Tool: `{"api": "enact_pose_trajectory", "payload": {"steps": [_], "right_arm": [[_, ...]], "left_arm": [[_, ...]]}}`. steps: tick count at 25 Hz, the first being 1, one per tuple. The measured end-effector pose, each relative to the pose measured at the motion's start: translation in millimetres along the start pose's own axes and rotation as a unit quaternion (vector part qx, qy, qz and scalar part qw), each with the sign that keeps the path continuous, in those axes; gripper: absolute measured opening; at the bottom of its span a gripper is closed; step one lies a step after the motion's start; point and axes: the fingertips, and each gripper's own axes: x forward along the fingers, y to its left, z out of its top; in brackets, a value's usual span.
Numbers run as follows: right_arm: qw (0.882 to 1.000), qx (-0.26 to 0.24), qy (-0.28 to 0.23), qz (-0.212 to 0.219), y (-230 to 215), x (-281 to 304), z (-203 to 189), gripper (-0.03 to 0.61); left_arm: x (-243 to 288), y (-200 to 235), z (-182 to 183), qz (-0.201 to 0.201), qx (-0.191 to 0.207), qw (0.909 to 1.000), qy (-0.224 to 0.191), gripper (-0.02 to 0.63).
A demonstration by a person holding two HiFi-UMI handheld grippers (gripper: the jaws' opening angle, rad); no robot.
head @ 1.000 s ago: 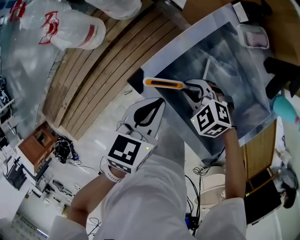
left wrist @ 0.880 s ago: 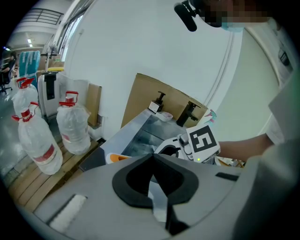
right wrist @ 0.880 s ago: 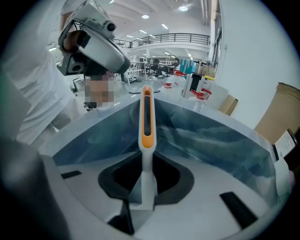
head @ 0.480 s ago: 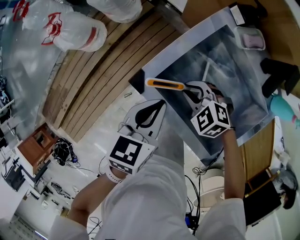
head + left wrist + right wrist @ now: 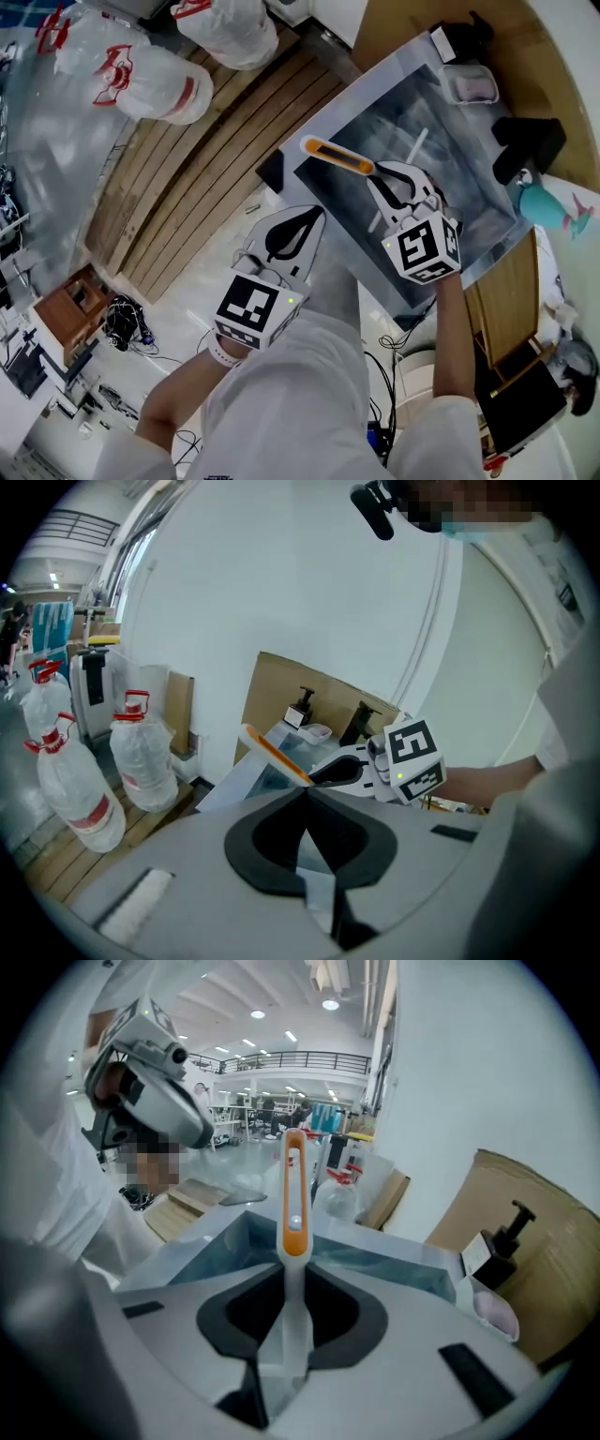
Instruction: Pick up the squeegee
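The squeegee (image 5: 336,156), a white handle with an orange insert, sticks out over the near-left part of a grey-blue glass panel (image 5: 450,178). My right gripper (image 5: 377,172) is shut on its white end. In the right gripper view the squeegee (image 5: 293,1194) points straight ahead from between the jaws of the right gripper (image 5: 292,1283). My left gripper (image 5: 315,215) hangs below and left of the panel, shut on nothing. The left gripper view shows the squeegee (image 5: 275,754) just past the closed tips of the left gripper (image 5: 306,794), with the right gripper (image 5: 361,766) behind it.
A white stick (image 5: 415,145) lies on the panel. A pink-filled tub (image 5: 472,87), black objects (image 5: 525,141) and a teal bottle (image 5: 544,204) stand round its far side. A wooden pallet (image 5: 216,150) carries large water bottles (image 5: 141,70). Cables (image 5: 127,319) lie on the floor.
The right gripper has carried the squeegee a little up and away, and the handle now slants instead of lying level. The left gripper has hardly moved.
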Motion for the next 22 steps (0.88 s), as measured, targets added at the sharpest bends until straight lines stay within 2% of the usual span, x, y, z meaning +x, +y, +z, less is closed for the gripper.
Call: {"api": "enact_pose_trajectory", "payload": {"steps": [5,12,22], "right_arm": [[0.997,0.033,-0.062,-0.036,-16.7,-33.9,37.9,0.061],[0.984,0.067,-0.133,-0.093,-31.9,-94.4,94.0,0.061],[0.942,0.15,-0.222,-0.199,-49.4,-185.0,146.3,0.061]], "left_arm": [[-13.7,-12.6,14.3,-0.001,0.01,0.9998,-0.015,0.003],[-36.7,-22.4,47.2,0.002,0.027,0.9985,-0.047,0.003],[-71.1,-33.3,97.7,0.008,0.036,0.993,-0.112,0.003]]}}
